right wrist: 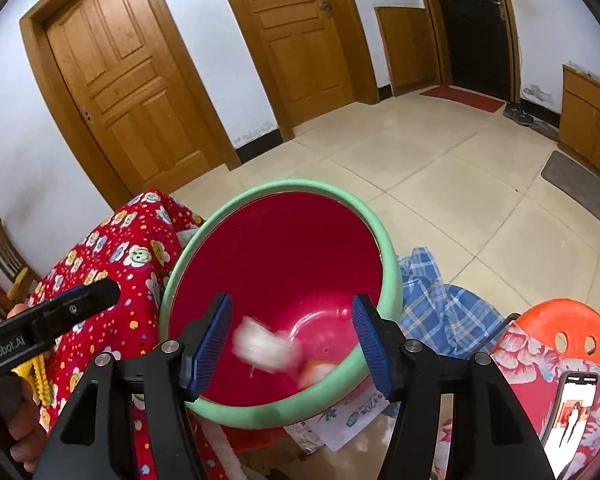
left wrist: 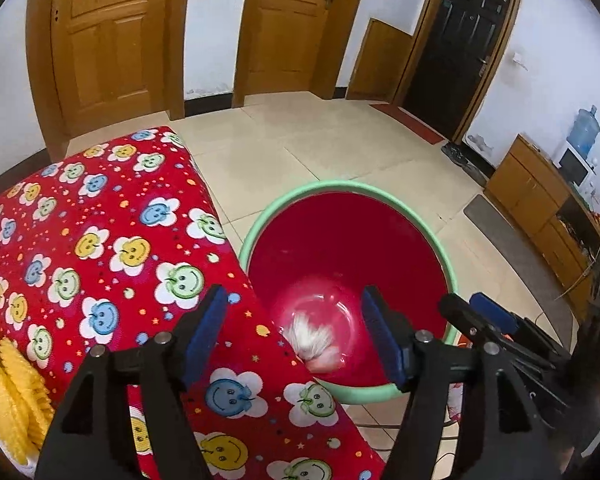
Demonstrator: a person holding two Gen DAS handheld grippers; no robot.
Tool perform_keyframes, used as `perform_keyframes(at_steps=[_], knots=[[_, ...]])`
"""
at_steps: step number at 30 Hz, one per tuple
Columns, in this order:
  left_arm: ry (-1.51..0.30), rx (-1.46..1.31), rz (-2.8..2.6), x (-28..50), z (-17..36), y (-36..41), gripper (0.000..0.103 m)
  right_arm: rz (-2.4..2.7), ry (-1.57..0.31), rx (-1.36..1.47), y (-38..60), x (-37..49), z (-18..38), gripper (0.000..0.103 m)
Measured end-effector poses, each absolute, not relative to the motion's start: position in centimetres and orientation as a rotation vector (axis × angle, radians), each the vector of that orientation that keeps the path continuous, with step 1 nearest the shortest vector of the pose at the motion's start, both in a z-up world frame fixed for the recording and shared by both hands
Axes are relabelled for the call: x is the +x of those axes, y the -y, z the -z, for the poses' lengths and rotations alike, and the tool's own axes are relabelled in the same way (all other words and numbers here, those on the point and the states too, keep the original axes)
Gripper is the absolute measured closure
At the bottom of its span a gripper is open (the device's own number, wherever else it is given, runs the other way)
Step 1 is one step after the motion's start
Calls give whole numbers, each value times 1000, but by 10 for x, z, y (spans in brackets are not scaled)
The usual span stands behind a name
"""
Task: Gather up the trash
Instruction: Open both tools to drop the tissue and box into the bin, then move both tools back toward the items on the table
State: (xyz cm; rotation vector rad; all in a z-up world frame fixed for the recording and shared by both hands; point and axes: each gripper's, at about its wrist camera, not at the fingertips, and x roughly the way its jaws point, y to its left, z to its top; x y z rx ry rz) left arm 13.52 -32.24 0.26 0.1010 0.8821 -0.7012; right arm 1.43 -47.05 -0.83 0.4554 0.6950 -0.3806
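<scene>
While both grippers hang spread wide and empty over the red bin with its green rim, a blurred white wad of trash is inside it near the bottom. The left gripper sits over the smiley tablecloth's edge beside the bin; the right gripper hangs over the bin's near rim, so a careless swing from either could likely knock the bin and tip it.

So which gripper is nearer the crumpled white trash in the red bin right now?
Right, though only narrowly. The right gripper hangs open directly over the white trash inside the bin. The left gripper is open too, above the bin's table-side rim, partly over the cloth.
</scene>
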Motion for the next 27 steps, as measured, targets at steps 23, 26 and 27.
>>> perform_keyframes(at_steps=[23, 26, 27], knots=[[-735, 40, 579, 112, -79, 227, 30, 235, -636, 427, 402, -7, -32, 39], [-725, 33, 554, 106, -84, 210, 30, 210, -639, 418, 389, -9, -35, 39], [-723, 30, 546, 104, -86, 203, 30, 203, -639, 416, 385, -10, -36, 39]])
